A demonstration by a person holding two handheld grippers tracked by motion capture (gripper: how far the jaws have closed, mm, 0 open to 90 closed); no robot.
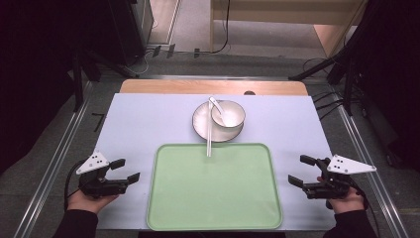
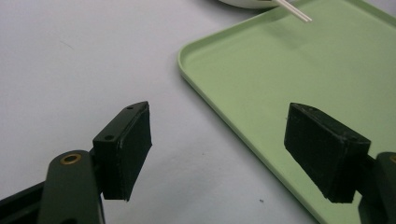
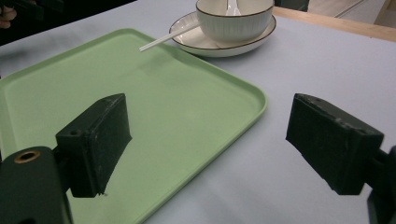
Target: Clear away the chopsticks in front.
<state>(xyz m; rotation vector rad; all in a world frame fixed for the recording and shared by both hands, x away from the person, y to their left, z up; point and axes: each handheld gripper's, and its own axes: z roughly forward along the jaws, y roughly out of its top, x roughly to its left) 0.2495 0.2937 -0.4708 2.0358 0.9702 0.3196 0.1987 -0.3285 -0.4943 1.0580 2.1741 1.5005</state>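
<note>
Tray [image 1: 214, 187] x1, bowl [image 1: 228, 114] x1, plate [image 1: 203, 124] x1, spoon [image 1: 216, 105] x1, 2 open claws.

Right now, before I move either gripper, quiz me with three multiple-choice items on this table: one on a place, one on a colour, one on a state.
1. Where does the bowl sit?
A. on the white plate
B. in the middle of the tray
C. on the bare table beside the left gripper

2. What colour is the tray?
A. blue
B. light green
C. red

3. How do the two grippers stand?
A. both shut on chopsticks
B. left shut, right open
C. both open and holding nothing

Answers:
1 A: the plate's rim shows around the bowl, beyond the tray's far edge.
2 B: it is pale green in every view.
3 C: the left gripper and right gripper both have their jaws spread, with nothing between them.
</note>
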